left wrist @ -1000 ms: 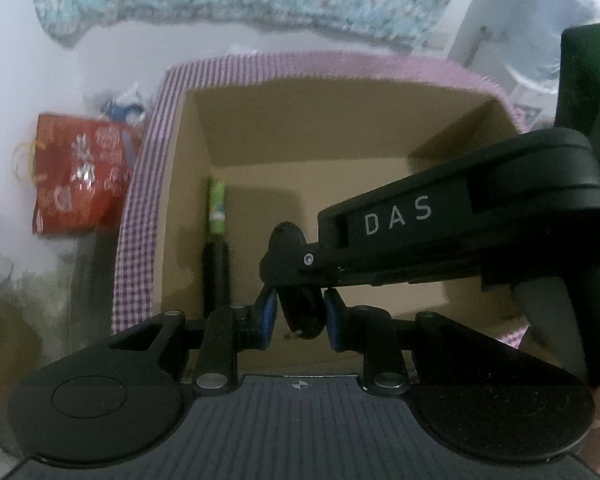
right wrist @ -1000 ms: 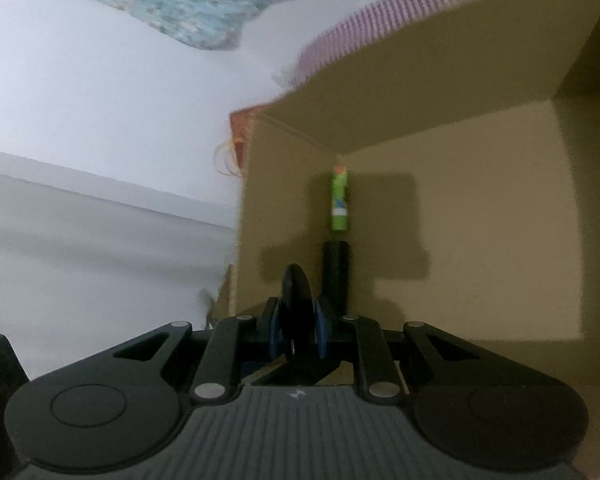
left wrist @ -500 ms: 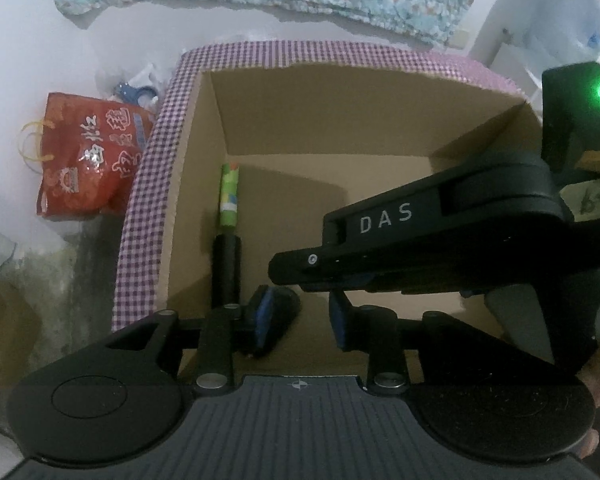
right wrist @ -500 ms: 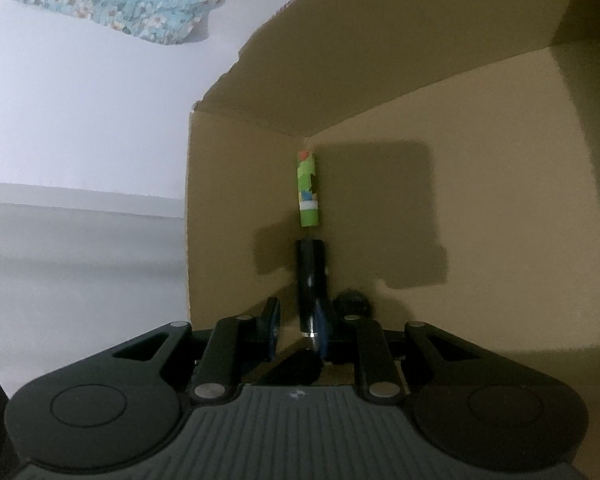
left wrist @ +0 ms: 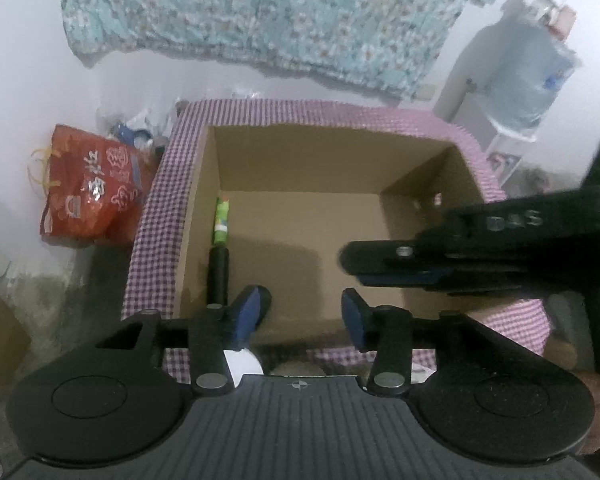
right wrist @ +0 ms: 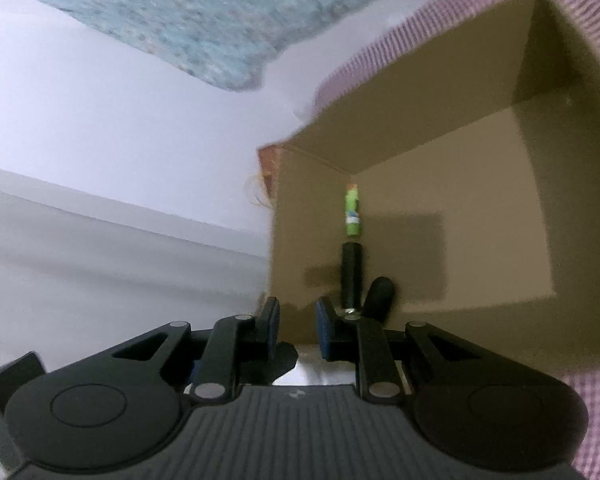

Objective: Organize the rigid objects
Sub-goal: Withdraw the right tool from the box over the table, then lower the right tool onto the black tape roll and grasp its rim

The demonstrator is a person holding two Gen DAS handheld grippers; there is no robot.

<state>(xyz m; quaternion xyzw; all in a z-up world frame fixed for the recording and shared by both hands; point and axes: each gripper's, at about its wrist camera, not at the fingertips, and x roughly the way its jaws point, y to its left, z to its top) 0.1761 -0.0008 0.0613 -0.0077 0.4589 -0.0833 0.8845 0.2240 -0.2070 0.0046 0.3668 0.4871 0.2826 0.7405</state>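
Box (left wrist: 204, 184) holds three items along its left wall; your left tool (left wrist: 298, 314), just opening, and nearly closed right tool (right wrist: 298, 322) carry nothing.

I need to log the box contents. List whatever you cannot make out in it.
- Green tube: label print too small, both views.
- Black rounded piece: lower end behind the right gripper, right wrist view; type unclear.
- Box floor nearest the camera: hidden by its near rim, left wrist view.
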